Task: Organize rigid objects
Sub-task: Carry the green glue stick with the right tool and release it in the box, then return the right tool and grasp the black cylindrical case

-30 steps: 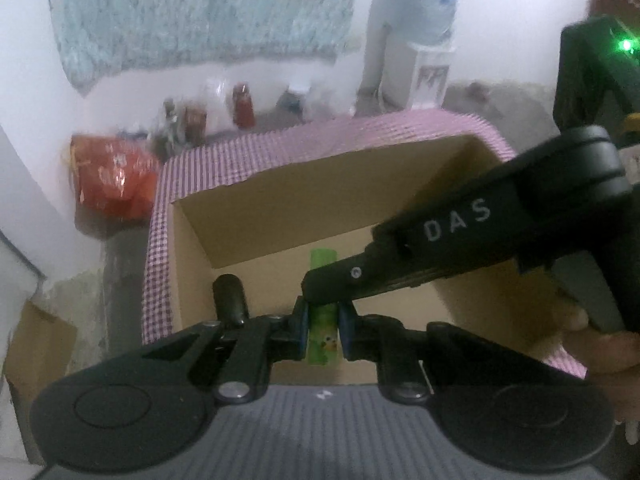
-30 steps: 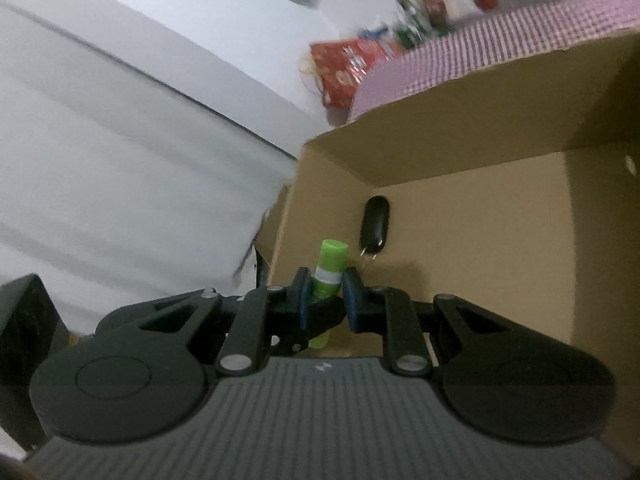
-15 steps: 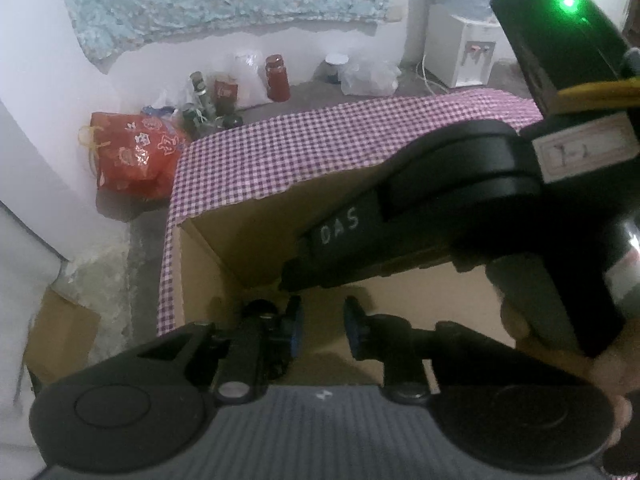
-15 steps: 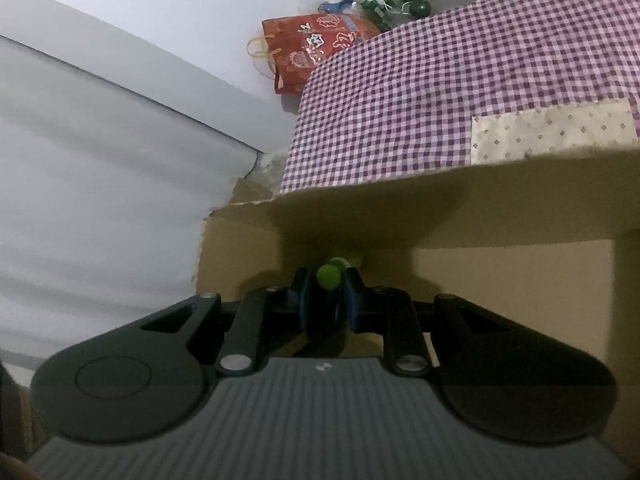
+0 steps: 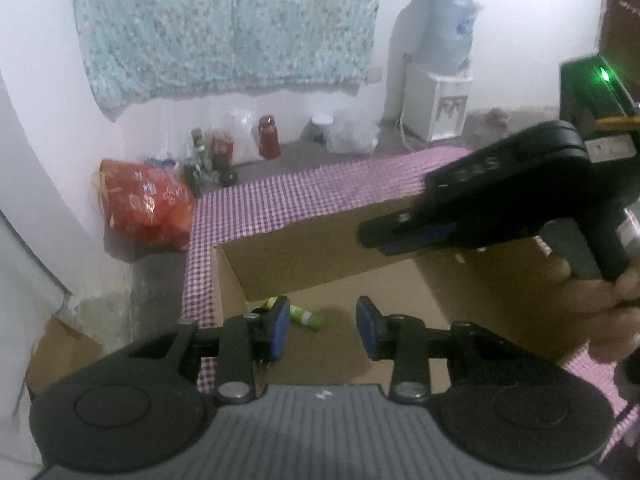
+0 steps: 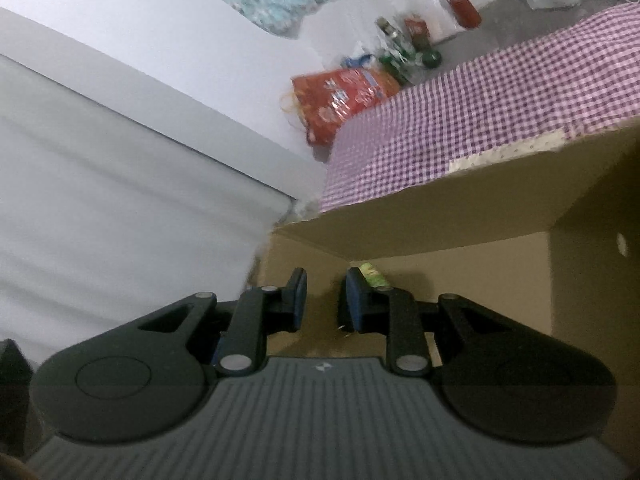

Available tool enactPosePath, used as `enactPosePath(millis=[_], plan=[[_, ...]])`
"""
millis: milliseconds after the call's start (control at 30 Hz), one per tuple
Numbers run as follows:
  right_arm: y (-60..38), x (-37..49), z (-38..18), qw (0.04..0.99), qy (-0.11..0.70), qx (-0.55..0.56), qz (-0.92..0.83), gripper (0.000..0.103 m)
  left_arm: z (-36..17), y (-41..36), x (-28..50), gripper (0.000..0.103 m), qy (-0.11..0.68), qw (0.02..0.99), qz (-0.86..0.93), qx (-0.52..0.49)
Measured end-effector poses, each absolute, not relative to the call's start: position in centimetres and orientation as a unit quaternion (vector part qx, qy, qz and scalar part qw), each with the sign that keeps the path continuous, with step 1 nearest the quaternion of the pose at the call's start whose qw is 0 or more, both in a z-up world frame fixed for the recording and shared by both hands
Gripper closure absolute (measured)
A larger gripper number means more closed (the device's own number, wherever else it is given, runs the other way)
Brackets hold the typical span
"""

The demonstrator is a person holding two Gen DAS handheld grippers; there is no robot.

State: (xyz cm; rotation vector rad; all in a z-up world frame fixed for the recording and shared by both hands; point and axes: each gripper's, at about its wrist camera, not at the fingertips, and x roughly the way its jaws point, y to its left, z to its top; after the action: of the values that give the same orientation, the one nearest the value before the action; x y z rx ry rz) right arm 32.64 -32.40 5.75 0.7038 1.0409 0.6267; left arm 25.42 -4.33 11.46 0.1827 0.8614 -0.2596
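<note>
An open cardboard box (image 5: 320,256) stands on a purple checked cloth (image 5: 300,196). A green glue stick (image 5: 307,316) lies on the box floor near its left corner. Above it, my left gripper (image 5: 323,322) has its jaws opening, and nothing is between them. My right gripper (image 5: 366,236) reaches over the box from the right, held by a person's hand (image 5: 612,296). In the right wrist view the right gripper (image 6: 323,300) shows a narrow, widening gap with nothing in it. The glue stick (image 6: 372,274) lies just beyond its right finger, inside the box (image 6: 440,216).
Past the checked cloth (image 6: 460,120), a red bag (image 5: 144,208), bottles and jars (image 5: 268,136) and a water dispenser (image 5: 440,80) stand on the floor by the wall. A smaller cardboard box (image 5: 60,352) sits on the floor at lower left.
Both grippers were shut on the green glue stick inside the box. The left let go first and rose, then the right let go. The stick now lies on the box floor.
</note>
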Motion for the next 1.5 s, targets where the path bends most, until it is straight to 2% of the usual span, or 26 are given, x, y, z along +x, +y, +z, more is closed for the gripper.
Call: enactPosePath(millis=[200, 367, 500, 633, 767, 900, 1100, 1333, 1500], plan=[[-36.8, 25.6, 8.6, 0.769, 0.434, 0.342, 0.321, 0.081, 13.9, -2.1, 19.3, 0.055, 0.379, 0.908, -0.159, 0.081], [-40.3, 17.3, 9.6, 0.779, 0.4, 0.337, 0.346, 0.078, 11.8, -1.7, 14.1, 0.053, 0.375, 0.906, -0.178, 0.081], [-41.2, 11.9, 6.9, 0.778, 0.413, 0.33, 0.339, 0.074, 7.8, -2.7, 10.6, 0.053, 0.39, 0.896, -0.195, 0.085], [-40.8, 8.9, 2.1, 0.781, 0.45, 0.313, 0.299, 0.074, 3.7, -3.5, 8.8, 0.054, 0.415, 0.884, -0.214, 0.037], [-39.4, 8.1, -1.7, 0.778, 0.49, 0.289, 0.266, 0.074, 0.1, -3.8, 8.9, 0.058, 0.441, 0.871, -0.216, -0.018], [-37.9, 8.4, -2.7, 0.788, 0.502, 0.247, 0.257, 0.074, -2.4, -4.4, 8.7, 0.064, 0.464, 0.855, -0.224, -0.052], [-35.1, 10.1, -3.5, 0.793, 0.516, 0.202, 0.253, 0.076, -3.1, -5.5, 8.7, 0.067, 0.466, 0.852, -0.237, -0.039], [-34.5, 9.5, -4.2, 0.776, 0.53, 0.217, 0.265, 0.084, -4.0, -5.5, 9.3, 0.068, 0.481, 0.84, -0.244, -0.052], [-35.3, 8.2, -4.4, 0.767, 0.536, 0.232, 0.267, 0.085, -4.0, -5.3, 8.7, 0.068, 0.483, 0.838, -0.25, -0.051]])
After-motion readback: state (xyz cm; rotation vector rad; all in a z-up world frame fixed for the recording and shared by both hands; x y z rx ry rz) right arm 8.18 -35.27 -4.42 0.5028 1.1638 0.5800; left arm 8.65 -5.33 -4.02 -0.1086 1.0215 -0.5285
